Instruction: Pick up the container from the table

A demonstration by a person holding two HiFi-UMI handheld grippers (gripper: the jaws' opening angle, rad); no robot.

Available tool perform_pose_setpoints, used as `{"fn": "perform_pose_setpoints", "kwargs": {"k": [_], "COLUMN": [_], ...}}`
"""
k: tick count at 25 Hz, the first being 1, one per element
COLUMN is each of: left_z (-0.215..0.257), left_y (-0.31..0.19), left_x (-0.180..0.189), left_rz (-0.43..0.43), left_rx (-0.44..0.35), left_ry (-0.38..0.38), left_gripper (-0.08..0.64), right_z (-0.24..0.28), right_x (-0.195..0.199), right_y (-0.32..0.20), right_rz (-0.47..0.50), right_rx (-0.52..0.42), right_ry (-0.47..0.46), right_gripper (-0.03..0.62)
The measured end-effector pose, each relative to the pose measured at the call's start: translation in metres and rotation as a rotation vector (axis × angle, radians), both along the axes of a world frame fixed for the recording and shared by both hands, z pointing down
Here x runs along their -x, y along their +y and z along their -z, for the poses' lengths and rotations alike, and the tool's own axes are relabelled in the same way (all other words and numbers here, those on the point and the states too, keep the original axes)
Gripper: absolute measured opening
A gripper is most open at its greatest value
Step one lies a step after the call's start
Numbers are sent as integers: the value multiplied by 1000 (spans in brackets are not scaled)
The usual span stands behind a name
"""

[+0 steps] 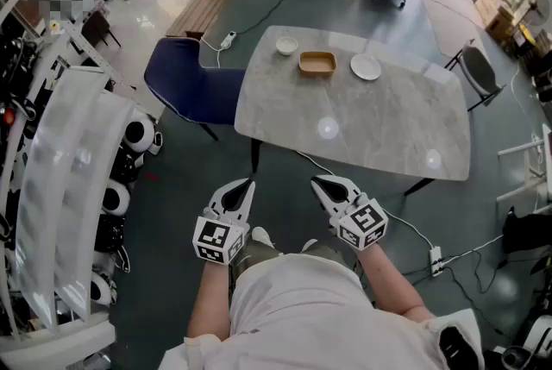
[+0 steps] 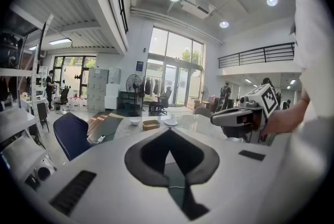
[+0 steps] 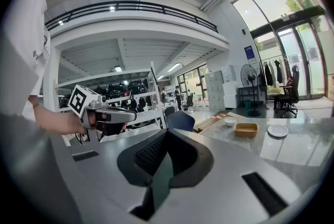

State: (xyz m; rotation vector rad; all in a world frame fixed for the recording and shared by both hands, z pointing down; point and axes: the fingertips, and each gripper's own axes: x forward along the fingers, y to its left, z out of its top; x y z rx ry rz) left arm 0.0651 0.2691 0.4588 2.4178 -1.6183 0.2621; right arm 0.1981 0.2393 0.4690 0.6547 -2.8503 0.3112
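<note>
Head view first: the container (image 1: pixel 317 63) sits on the far side of the grey marble desk (image 1: pixel 379 131), between a small white bowl (image 1: pixel 286 45) on its left and a white plate (image 1: pixel 366 66) on its right, all three apart from each other. It's a shallow tan tray, rectangular with rounded corners and a low rim. All I can see inside is its own bare bottom. The plate looks bare too, and the bowl is too small to tell. The left gripper (image 1: pixel 246 185) and right gripper (image 1: pixel 324 183) are held side by side close to the person's body, off the near edge of the desk and well apart from the container. A dark blue chair (image 1: pixel 185 84) stands at the desk's left side.

Left gripper view: the jaws are closed to a point with nothing between them. Just above the tips, far off, are the bowl, the container (image 2: pixel 151 124) and the plate in a row. The right gripper (image 2: pixel 215 119) pokes in from the right.

Right gripper view: jaws pressed together here too, nothing gripped. The container (image 3: pixel 246 129) is off to the right on the desk, bowl behind it, plate beside it. The left gripper (image 3: pixel 133 115) shows at the left.
</note>
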Motion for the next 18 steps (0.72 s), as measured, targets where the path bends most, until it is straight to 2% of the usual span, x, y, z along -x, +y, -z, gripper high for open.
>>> {"fn": "perform_pose_setpoints", "kwargs": {"k": [4, 8, 10, 13, 18], "left_z": [4, 2, 0, 0, -10], "left_y": [-3, -5, -5, -9, -25], "left_x": [43, 81, 99, 123, 157], "left_rz": [-6, -14, -17, -38, -37], "left_rx": [-9, 20, 20, -1, 15], "left_ry": [29, 115, 134, 137, 84], "left_gripper": [3, 2, 2, 2, 2], "right_z": [3, 1, 0, -3, -7], "right_x": [43, 76, 91, 113, 141], "right_y": [-1, -4, -6, -11, -29], "right_rz": [4, -4, -7, -15, -34], "right_rx": [-10, -14, -17, -17, 10], "right_ry": [3, 29, 48, 61, 69], "right_gripper": [9, 9, 9, 9, 11]}}
